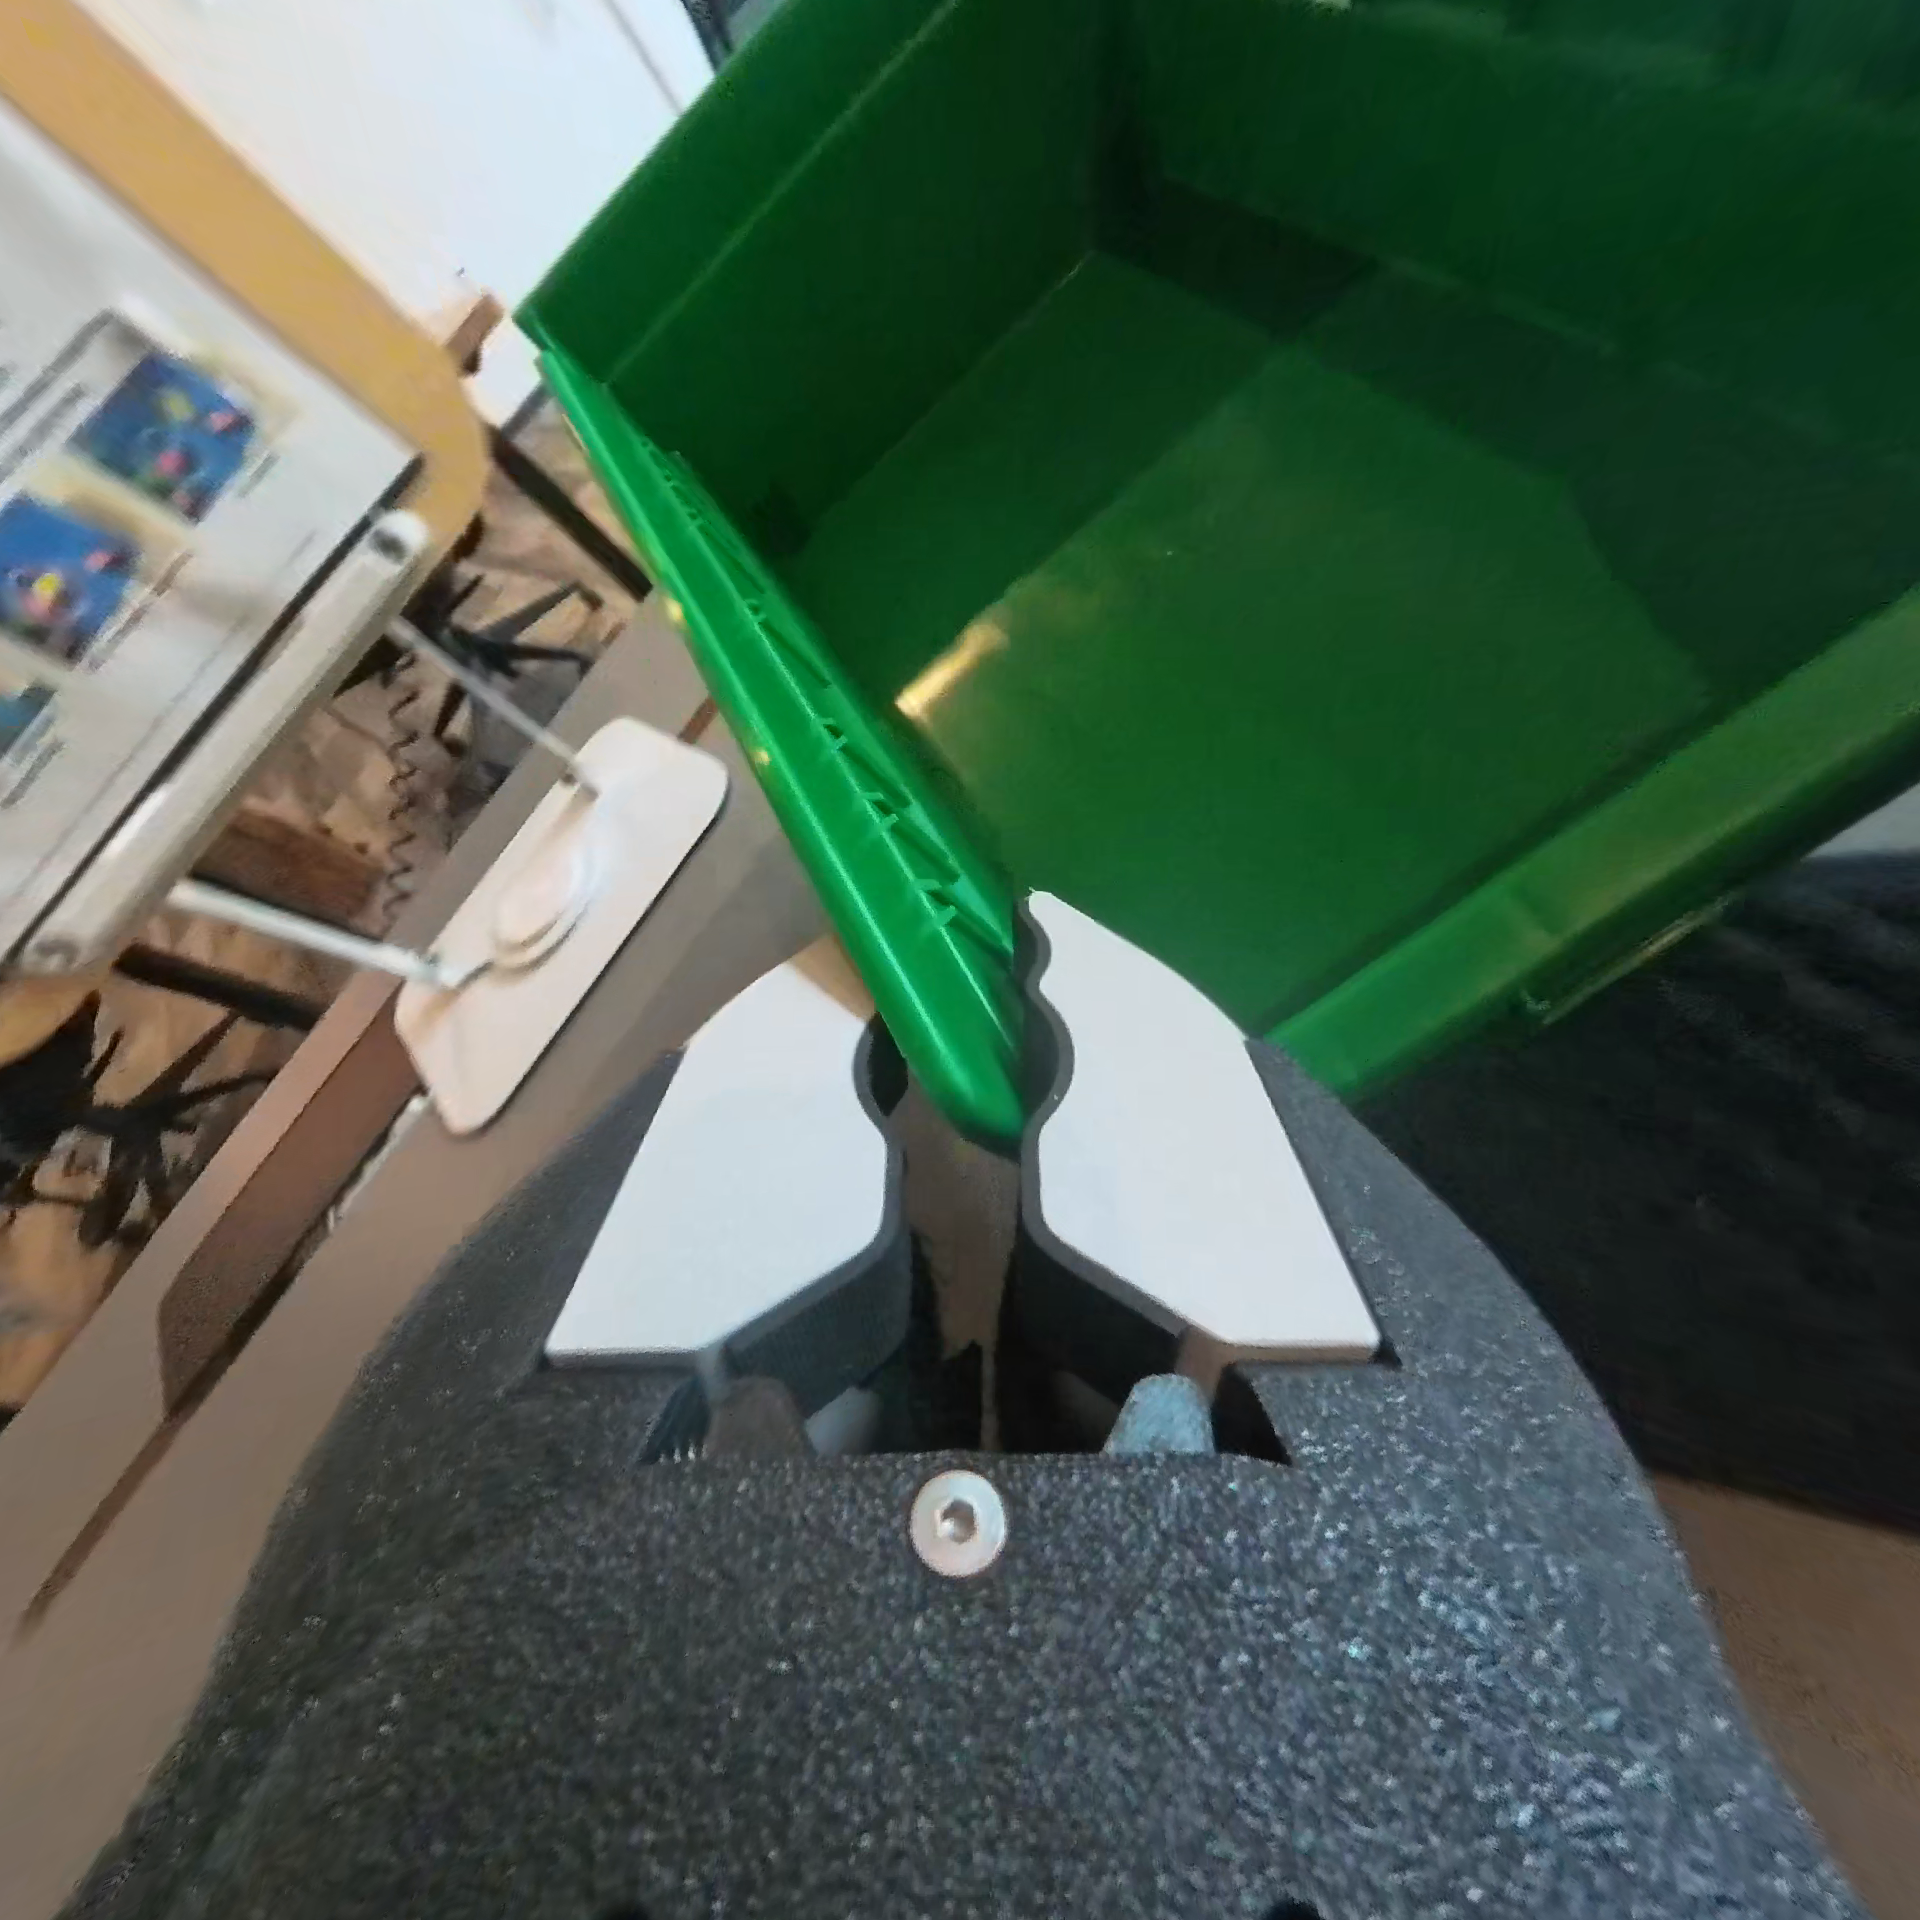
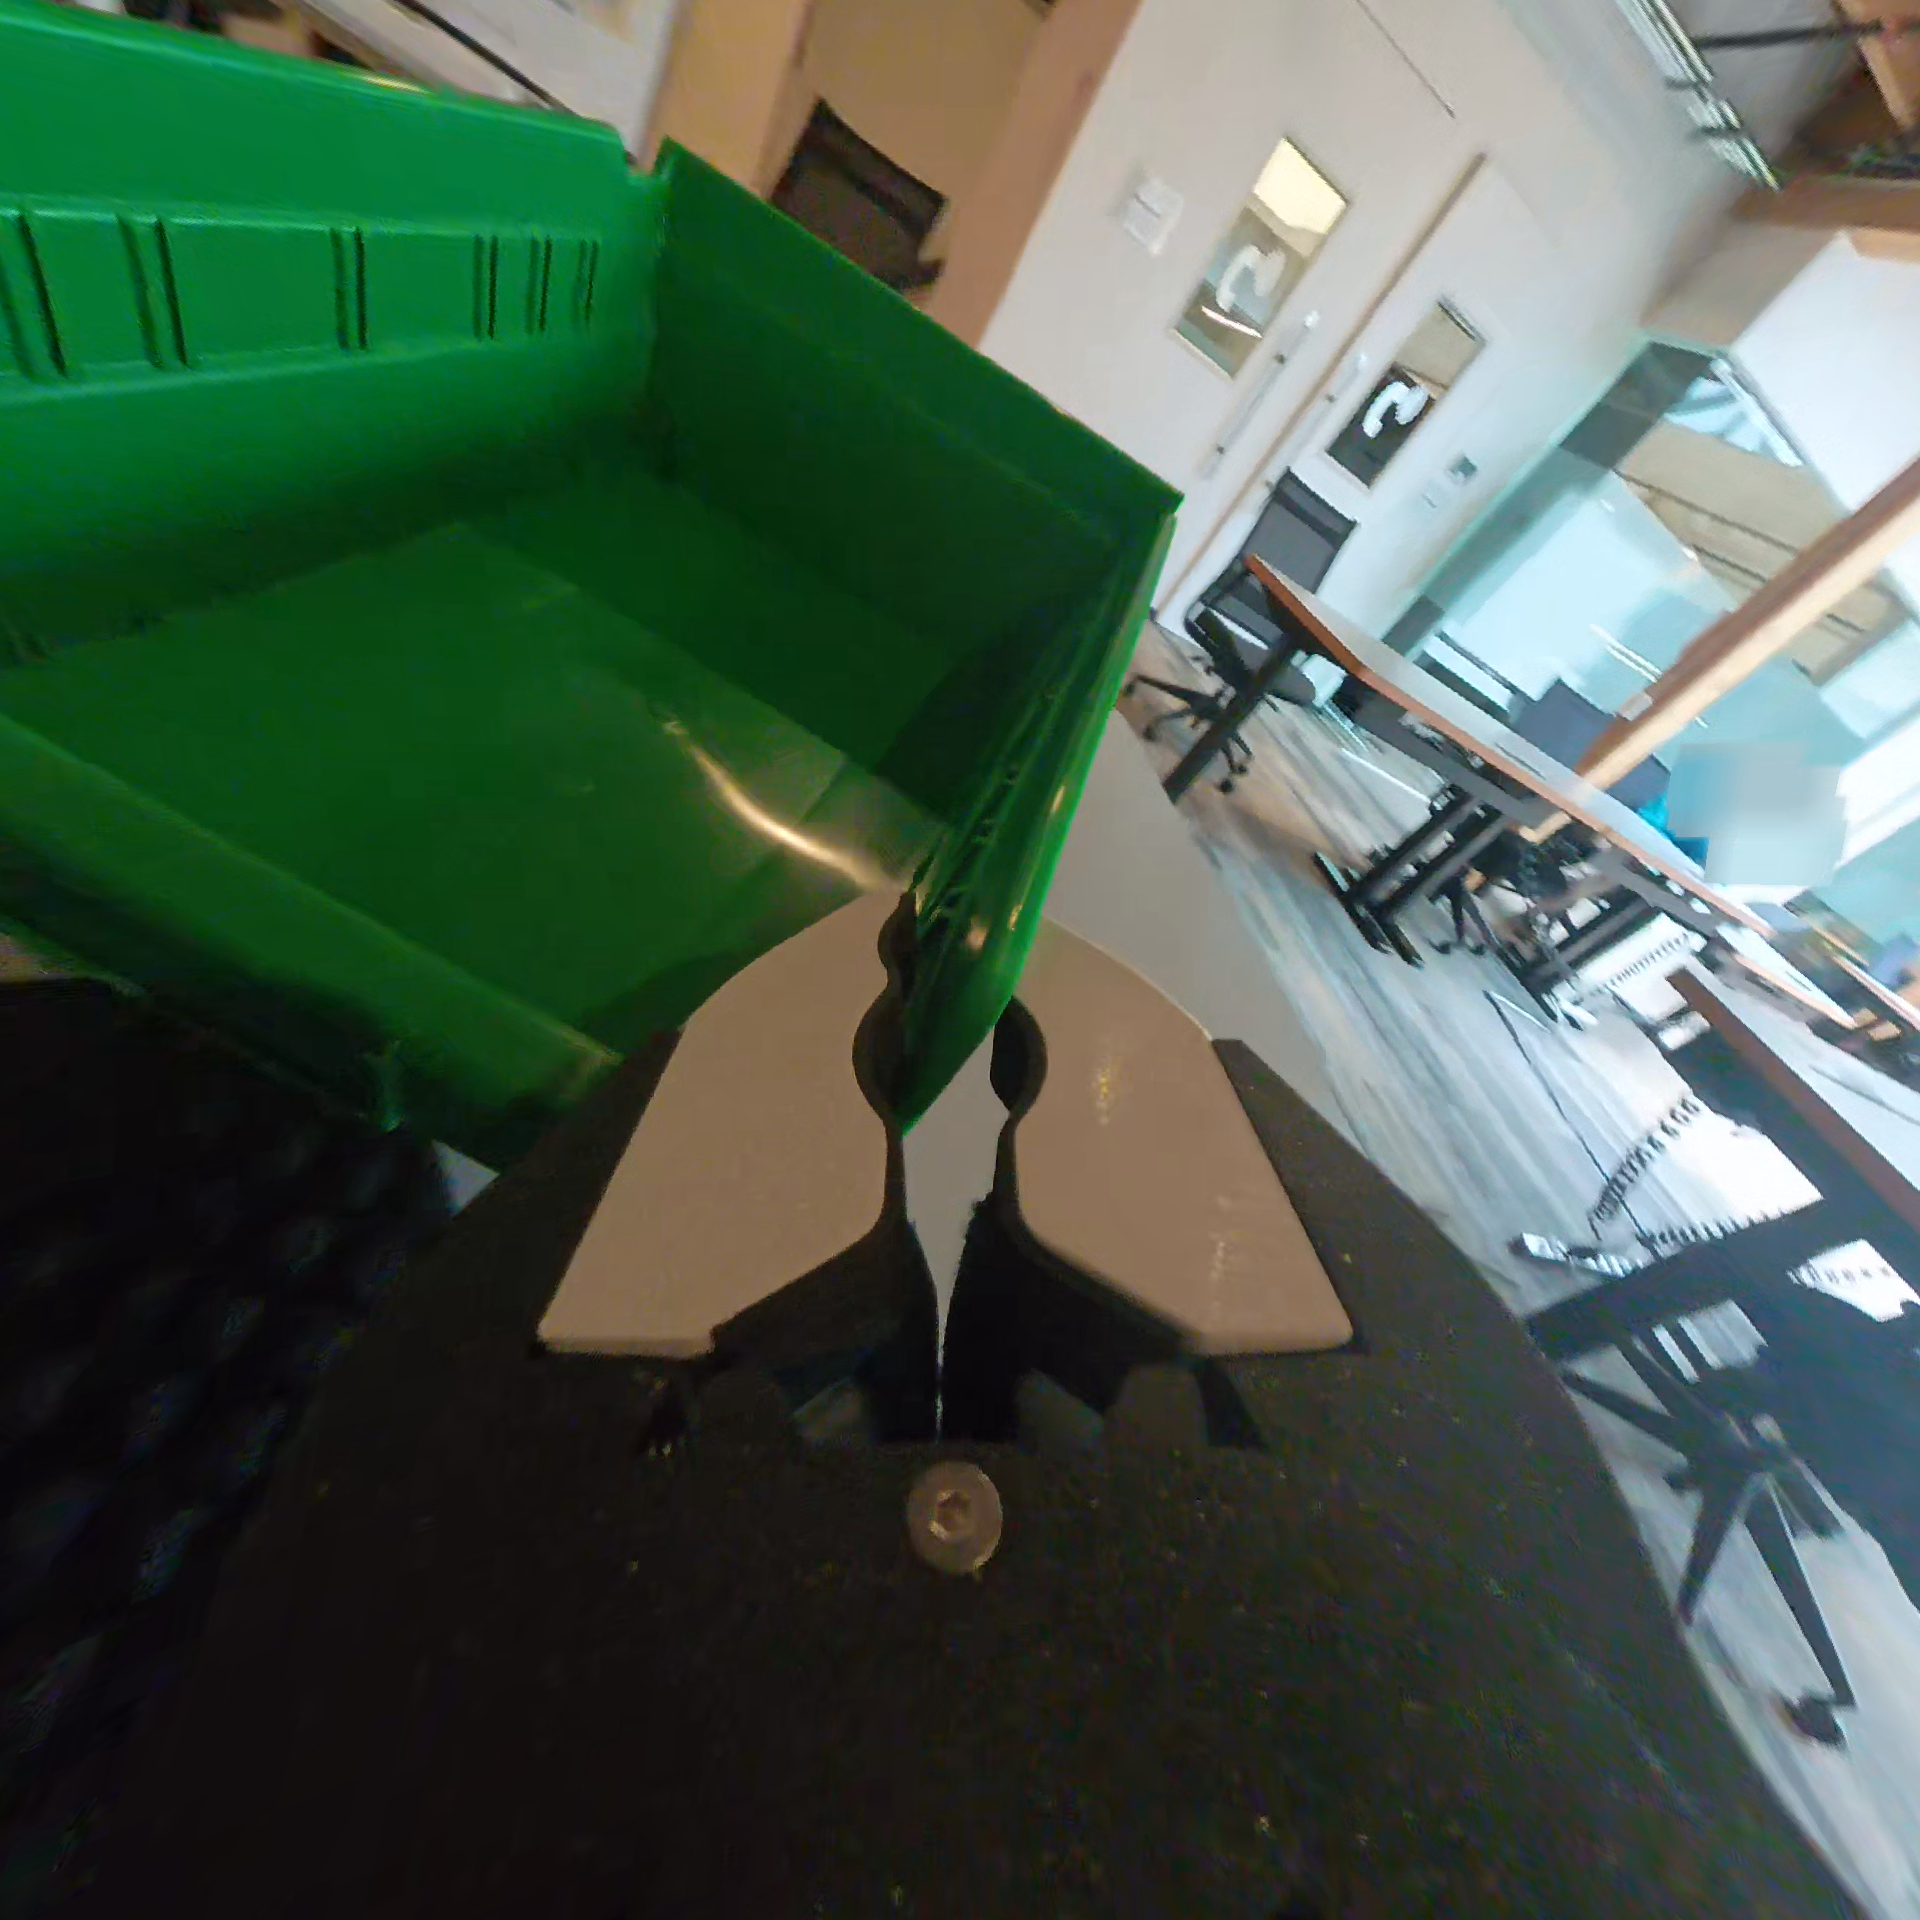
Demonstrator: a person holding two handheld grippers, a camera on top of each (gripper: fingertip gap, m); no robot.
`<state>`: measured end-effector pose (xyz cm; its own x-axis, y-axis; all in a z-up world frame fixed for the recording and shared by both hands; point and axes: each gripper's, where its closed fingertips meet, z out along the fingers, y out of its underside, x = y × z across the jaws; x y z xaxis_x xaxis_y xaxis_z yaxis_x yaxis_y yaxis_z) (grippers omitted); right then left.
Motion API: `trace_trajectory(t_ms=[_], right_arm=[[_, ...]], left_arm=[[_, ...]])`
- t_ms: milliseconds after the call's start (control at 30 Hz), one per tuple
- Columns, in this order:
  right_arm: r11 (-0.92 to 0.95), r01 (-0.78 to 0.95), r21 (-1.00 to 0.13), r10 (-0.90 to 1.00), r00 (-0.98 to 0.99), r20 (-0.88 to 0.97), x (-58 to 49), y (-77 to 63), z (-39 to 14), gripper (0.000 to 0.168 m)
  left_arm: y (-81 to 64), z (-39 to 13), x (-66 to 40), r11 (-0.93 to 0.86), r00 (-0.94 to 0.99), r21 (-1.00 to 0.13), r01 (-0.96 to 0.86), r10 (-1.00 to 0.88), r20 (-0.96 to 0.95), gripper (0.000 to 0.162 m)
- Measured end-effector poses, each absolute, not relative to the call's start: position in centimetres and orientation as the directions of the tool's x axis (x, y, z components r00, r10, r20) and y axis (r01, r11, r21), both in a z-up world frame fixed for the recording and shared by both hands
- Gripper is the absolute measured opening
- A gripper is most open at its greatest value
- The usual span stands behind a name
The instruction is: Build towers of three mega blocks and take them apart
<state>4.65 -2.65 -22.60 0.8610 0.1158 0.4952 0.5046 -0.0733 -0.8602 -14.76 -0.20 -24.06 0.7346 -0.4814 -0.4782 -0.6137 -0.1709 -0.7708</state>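
Office room with long desks [image 2: 1538,769] and chairs [image 2: 1236,623] lies behind. Left hand-held gripper [image 1: 997,1049] is clamped on one rim of the tilted green bin [image 1: 1299,623]; right hand-held gripper [image 2: 951,1023] clamps the opposite rim. Bin interior shows no mega blocks.

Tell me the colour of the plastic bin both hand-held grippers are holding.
Green plastic bin; clearest in the left wrist view.

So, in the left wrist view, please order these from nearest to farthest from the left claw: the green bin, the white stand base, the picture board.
1. Green bin: its rim is pinched in the left claw, bin up and to the right.
2. White stand base: on the tabletop, to the left.
3. Picture board: far left, beyond the base.
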Motion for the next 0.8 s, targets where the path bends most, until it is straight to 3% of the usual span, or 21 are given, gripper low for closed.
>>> trace_trajectory(t_ms=[367,800], right_arm=[[-0.228,0.387,-0.893,-0.067,0.909,0.411,14.5,-2.7,-26.6,0.012],[-0.295,0.322,-0.9,-0.117,0.923,0.368,16.9,-1.9,-28.8,0.013]], left_arm=[[5.2,-27.0,-3.3,-0.038,0.519,-0.66,-0.75,-0.652,-0.552,0.014],[7.2,-29.0,-0.1,-0.025,0.483,-0.658,-0.752,-0.701,-0.525,0.014]])
